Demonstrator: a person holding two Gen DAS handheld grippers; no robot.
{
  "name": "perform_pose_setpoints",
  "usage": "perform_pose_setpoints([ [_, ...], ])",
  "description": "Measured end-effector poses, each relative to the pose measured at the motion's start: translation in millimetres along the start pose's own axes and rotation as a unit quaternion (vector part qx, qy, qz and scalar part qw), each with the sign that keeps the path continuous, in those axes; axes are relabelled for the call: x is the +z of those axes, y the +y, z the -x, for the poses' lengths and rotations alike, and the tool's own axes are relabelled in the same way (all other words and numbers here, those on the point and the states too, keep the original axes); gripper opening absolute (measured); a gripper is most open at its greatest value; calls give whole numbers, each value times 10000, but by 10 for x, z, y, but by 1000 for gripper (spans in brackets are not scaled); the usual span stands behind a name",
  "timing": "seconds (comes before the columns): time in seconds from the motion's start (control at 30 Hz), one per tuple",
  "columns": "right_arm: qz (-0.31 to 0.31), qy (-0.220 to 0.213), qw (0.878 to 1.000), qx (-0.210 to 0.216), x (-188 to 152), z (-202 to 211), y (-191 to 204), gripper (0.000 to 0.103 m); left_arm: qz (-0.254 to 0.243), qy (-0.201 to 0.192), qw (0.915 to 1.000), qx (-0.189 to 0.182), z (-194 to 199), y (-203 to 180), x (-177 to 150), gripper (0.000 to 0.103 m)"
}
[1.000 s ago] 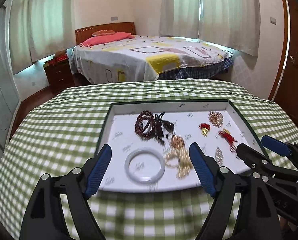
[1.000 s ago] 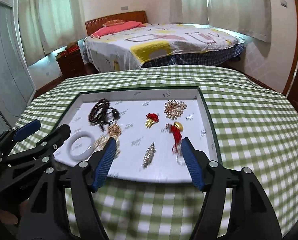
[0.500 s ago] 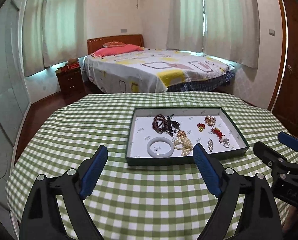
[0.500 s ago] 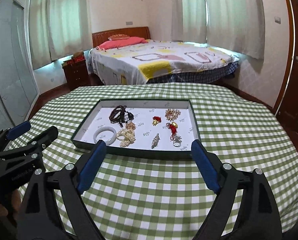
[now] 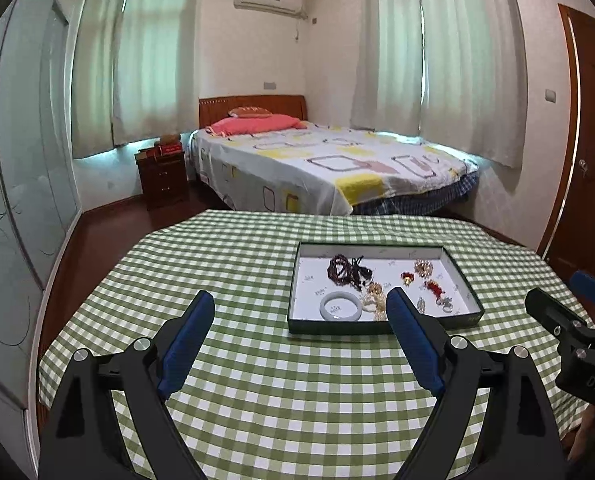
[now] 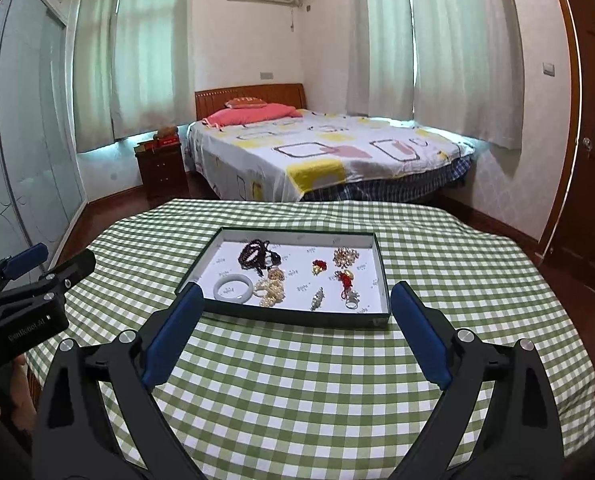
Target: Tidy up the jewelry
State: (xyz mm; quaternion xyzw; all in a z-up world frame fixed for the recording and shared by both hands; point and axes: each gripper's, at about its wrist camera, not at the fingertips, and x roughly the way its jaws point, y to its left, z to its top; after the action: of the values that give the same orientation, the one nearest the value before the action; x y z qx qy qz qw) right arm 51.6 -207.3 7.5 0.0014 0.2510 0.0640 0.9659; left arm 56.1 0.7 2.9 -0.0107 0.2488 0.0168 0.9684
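A dark green tray (image 5: 468, 285) (image 6: 382, 268) with a white lining sits on the green checked tablecloth (image 5: 257, 280). In it lie a white bangle (image 5: 340, 306) (image 6: 233, 287), dark bead strings (image 5: 343, 268) (image 6: 254, 255), a pearl and gold cluster (image 6: 271, 289), red charms (image 6: 345, 279), a gold brooch (image 6: 346, 256) and a silver ring (image 6: 352, 302). My left gripper (image 5: 299, 322) is open and empty, held back above the cloth, left of the tray. My right gripper (image 6: 297, 314) is open and empty, in front of the tray's near edge.
The round table fills the foreground. Behind it stand a bed (image 5: 329, 164) with a patterned cover and a dark nightstand (image 5: 163, 178). Glass wardrobe doors (image 5: 25, 184) are on the left, a wooden door (image 5: 589, 152) on the right, curtained windows at the back.
Both grippers have pulled back and up from the tray, which now looks smaller and farther off. Both stay open and empty. The jewelry has not moved.
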Motion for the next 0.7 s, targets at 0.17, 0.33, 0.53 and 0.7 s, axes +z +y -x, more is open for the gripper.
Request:
perform_pose_setpoints([
  [0.17, 71, -141, 9999, -25, 19, 147, 45, 93, -54, -183, 9998, 4, 138, -7, 4, 85],
  [0.33, 58, -208, 9998, -39, 20, 220, 41, 93, -58, -240, 9997, -38, 201, -15, 0, 85],
  [0.53, 59, -251, 9997, -38, 19, 251, 50, 93, -57, -262, 9996, -34, 224, -12, -1, 85],
  [0.7, 63, -254, 9996, -40, 14, 252, 53, 93, -25, -218, 9998, -41, 227, 2, -7, 85],
])
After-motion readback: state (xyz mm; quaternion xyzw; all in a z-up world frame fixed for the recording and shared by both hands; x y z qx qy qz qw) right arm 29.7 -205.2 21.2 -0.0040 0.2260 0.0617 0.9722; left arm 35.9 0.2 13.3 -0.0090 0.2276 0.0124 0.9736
